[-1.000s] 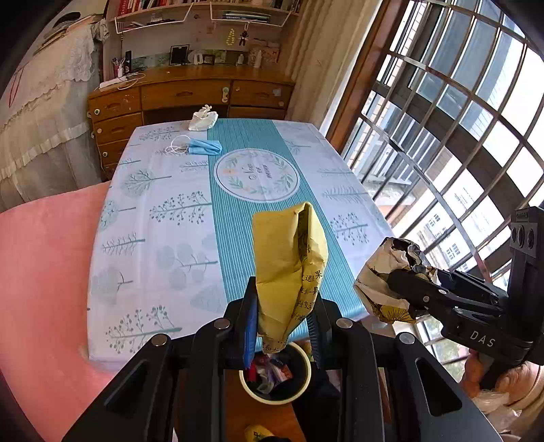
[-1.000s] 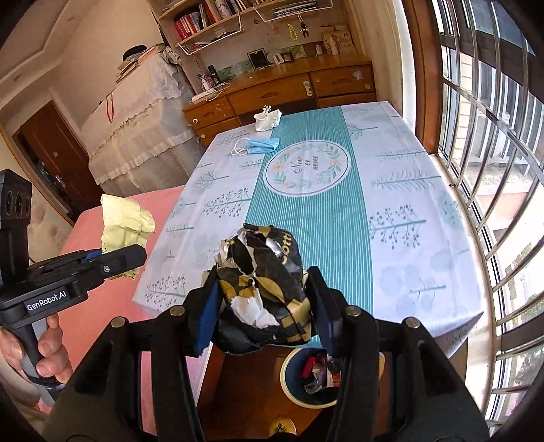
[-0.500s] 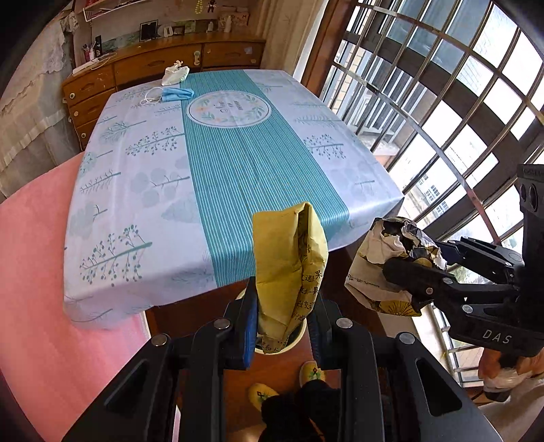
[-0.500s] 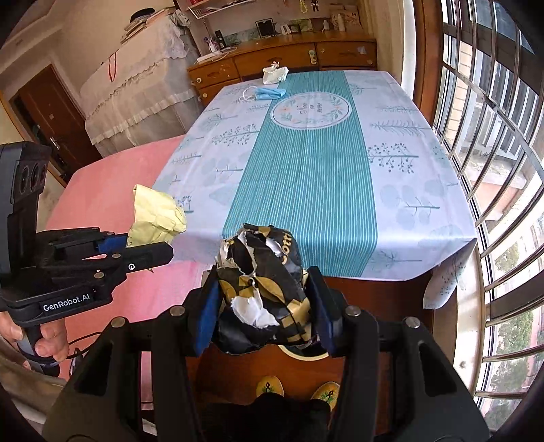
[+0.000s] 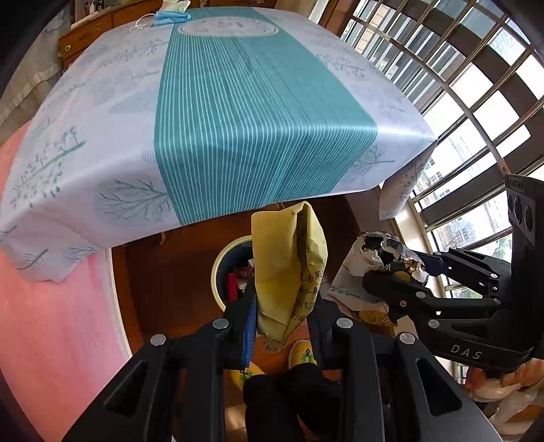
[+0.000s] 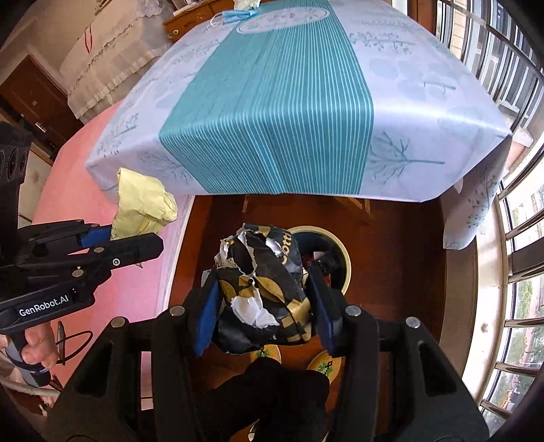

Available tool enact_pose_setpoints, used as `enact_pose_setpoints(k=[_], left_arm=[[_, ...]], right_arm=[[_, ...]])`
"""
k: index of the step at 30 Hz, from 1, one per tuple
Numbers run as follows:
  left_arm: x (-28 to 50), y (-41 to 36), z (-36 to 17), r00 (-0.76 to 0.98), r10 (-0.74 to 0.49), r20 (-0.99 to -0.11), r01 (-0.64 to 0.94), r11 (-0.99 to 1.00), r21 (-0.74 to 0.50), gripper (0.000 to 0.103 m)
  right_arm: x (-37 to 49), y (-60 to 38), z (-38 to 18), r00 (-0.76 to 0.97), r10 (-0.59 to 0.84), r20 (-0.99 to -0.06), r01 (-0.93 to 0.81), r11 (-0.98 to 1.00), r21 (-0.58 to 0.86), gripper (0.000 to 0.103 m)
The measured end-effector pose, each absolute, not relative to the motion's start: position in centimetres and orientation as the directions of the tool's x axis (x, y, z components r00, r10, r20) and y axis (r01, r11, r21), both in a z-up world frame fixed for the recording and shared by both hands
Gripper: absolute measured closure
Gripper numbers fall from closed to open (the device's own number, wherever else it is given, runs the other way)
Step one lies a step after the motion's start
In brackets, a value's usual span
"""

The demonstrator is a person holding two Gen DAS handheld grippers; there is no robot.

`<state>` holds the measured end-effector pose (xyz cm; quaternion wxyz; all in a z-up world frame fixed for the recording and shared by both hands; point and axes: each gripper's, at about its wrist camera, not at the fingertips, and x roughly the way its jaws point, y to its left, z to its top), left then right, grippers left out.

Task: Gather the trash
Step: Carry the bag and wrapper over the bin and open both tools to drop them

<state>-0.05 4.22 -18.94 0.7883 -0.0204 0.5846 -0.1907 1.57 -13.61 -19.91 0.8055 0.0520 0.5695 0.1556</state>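
Both grippers have dropped below the table edge: left gripper (image 5: 284, 312) clamps a yellow wrapper (image 5: 289, 265), right gripper (image 6: 263, 302) a black wrapper (image 6: 265, 289); the bin (image 6: 343, 251) sits just ahead beneath both.

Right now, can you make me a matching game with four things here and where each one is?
Things:
1. crumpled yellow paper bag
2. torn black-and-gold foil wrapper
3. round cream-rimmed trash bin
4. blue face mask

Places:
A. far end of the table
B. in the right tool
C. on the floor below the table
D. in the left tool

Pairs: 1-D, 2-B, 3-C, 4-A
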Motion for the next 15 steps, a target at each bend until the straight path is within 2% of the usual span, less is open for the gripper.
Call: enact_pose_setpoints(k=[9, 11, 14, 15], left_arm=[[2.1, 2.8, -32.3, 0.234, -0.332, -0.914, 0.289, 0.921, -0.26, 0.076], [2.8, 2.8, -34.8, 0.231, -0.338, -0.912, 0.288, 0.919, -0.268, 0.068], [3.8, 3.0, -37.9, 0.219, -0.347, -0.912, 0.291, 0.915, -0.278, 0.045], [4.1, 3.1, -38.7, 0.216, -0.35, -0.912, 0.295, 0.913, -0.281, 0.028]], right_arm=[[3.6, -14.4, -33.2, 0.274, 0.313, -0.909, -0.211, 0.942, 0.261, 0.057], [4.3, -14.4, -35.6, 0.271, 0.316, -0.909, -0.216, 0.941, 0.262, 0.057], [5.0, -14.6, -38.4, 0.27, 0.343, -0.9, -0.218, 0.932, 0.29, 0.054], [5.2, -14.6, -39.2, 0.263, 0.35, -0.899, -0.217, 0.929, 0.299, 0.048]])
